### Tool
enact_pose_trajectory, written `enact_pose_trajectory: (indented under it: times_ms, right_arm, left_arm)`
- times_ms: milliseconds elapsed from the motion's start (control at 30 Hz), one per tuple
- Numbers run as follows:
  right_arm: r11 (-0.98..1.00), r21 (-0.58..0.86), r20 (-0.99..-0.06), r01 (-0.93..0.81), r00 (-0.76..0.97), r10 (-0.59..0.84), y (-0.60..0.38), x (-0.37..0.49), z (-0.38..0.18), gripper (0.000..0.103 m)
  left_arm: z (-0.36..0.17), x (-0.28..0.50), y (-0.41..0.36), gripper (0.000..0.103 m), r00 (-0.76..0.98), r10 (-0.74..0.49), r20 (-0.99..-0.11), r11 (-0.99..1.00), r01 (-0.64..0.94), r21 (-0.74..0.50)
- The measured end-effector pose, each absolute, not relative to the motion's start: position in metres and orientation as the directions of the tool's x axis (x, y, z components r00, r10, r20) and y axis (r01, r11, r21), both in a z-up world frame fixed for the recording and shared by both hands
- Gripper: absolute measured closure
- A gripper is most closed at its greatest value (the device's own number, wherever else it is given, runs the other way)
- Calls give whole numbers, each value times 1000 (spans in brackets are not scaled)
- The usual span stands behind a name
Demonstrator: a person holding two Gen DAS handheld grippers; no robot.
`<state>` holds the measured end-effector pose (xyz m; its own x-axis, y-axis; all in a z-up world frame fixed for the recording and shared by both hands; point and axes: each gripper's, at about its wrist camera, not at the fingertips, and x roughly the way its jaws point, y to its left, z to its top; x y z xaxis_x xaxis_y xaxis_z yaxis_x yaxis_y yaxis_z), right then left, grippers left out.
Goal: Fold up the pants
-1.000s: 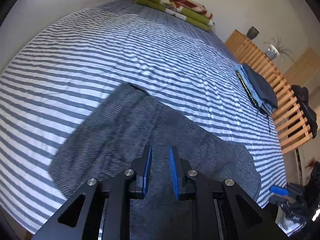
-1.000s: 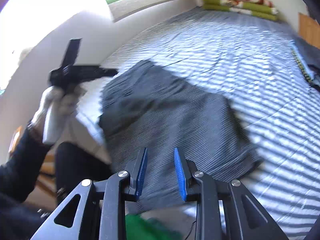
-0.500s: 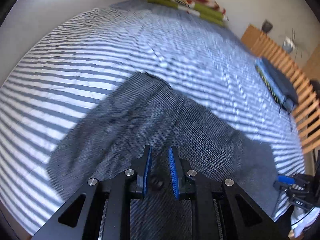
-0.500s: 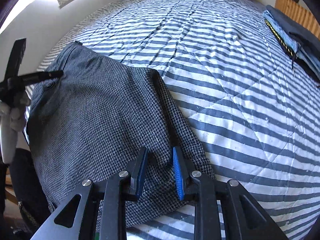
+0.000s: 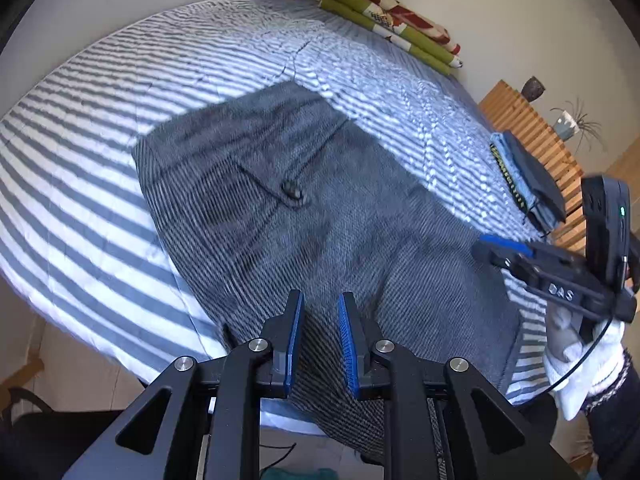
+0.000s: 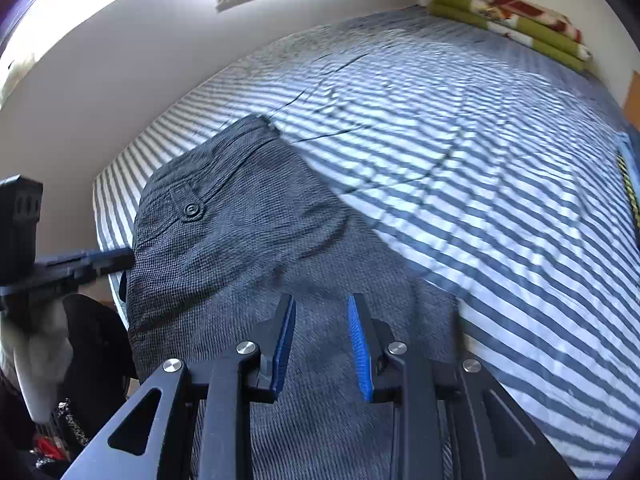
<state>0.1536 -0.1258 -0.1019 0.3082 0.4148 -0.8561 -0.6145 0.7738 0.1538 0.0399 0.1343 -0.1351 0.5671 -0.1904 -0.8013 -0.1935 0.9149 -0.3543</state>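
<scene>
Nearest in each wrist view is a claw with its blue pads apart and nothing between them. The left claw (image 5: 318, 338) stands at a narrow gap over the near edge of the pants (image 5: 320, 208), and the right claw (image 6: 322, 344) stands a little wider over the same cloth further along. Neither grips fabric, so both look poised to choose a pinch point for the next fold rather than to carry anything.

The pants lie flat on the near part of the bed (image 6: 500, 168), the waistband end with its button (image 6: 193, 209) pointing away and the lower part spilling over the mattress edge. Laid out like that, they seem already doubled leg over leg, though I cannot tell for sure.

The bed has a blue-and-white striped cover. Near its right edge sits a small pile of folded clothes (image 5: 528, 180), likely finished pieces. Beyond that are wooden slats (image 5: 532, 140), and a green and red blanket (image 5: 392, 20) lies against the far wall.
</scene>
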Motion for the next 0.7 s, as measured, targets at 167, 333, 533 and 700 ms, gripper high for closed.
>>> enact_pose_trajectory:
  times_ms: [167, 333, 533, 700]
  right_arm:
    - [772, 112, -908, -626, 251, 335, -105, 166, -137, 78]
    - [767, 139, -922, -627, 200, 330, -105, 174, -144, 78]
    - [752, 142, -881, -643, 265, 393, -119, 180, -116, 74]
    - [757, 190, -866, -626, 257, 430, -141, 206, -100, 55]
  left_arm:
    - [-159, 32, 121, 84, 566, -151, -811, 914, -233, -333]
    - [-153, 23, 124, 84, 575, -171, -800, 892, -255, -373]
    - [-130, -5, 137, 65, 611, -161, -775, 856, -304, -418]
    - [-136, -21, 153, 61, 608, -166, -777, 808, -368, -460]
